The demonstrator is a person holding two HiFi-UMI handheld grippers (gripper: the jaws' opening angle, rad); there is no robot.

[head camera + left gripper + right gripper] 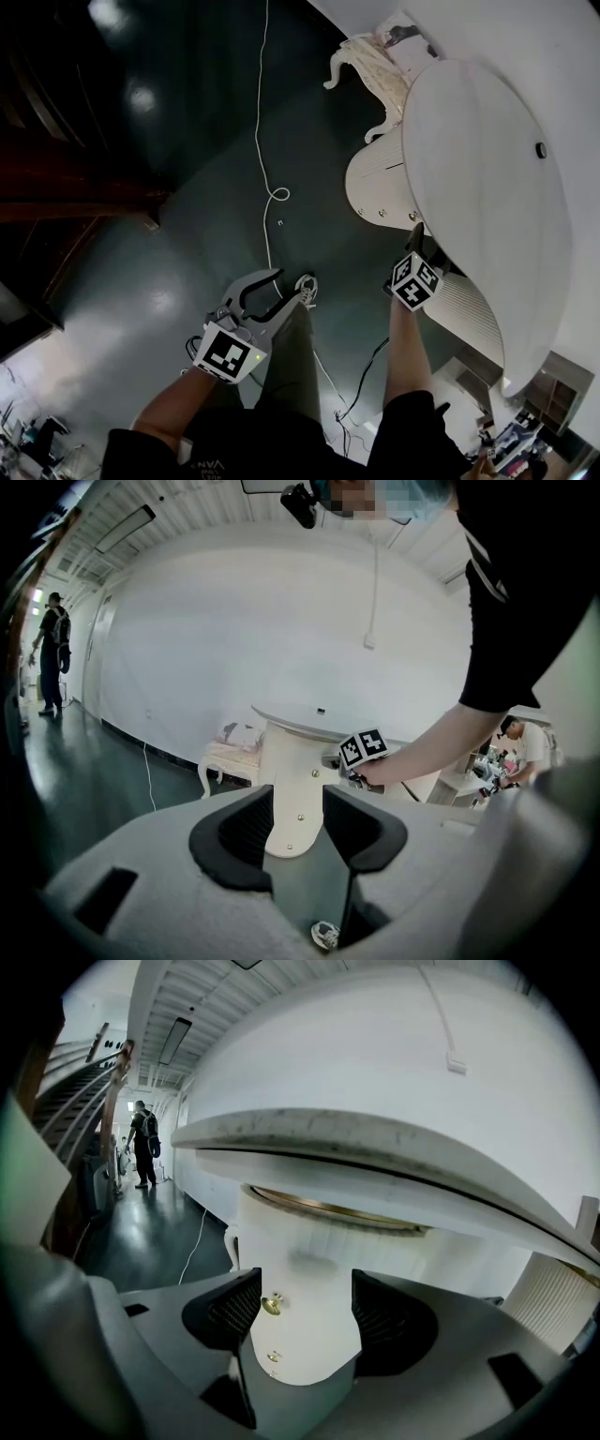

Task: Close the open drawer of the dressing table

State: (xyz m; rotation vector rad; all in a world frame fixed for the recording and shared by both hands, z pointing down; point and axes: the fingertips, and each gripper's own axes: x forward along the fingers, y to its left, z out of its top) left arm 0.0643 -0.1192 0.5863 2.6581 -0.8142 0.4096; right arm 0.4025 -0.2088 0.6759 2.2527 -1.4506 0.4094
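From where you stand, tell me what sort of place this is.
Probably a big hall or studio, not a bedroom. The white dressing table stands on a dark glossy floor by a long bare wall, a loose cable trails past, and a person stands far off.

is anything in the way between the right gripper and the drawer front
Nothing visible. The right gripper has its jaws apart, and between them only open air leads to the white drawer front and its brass knob. The left gripper hangs well aside.
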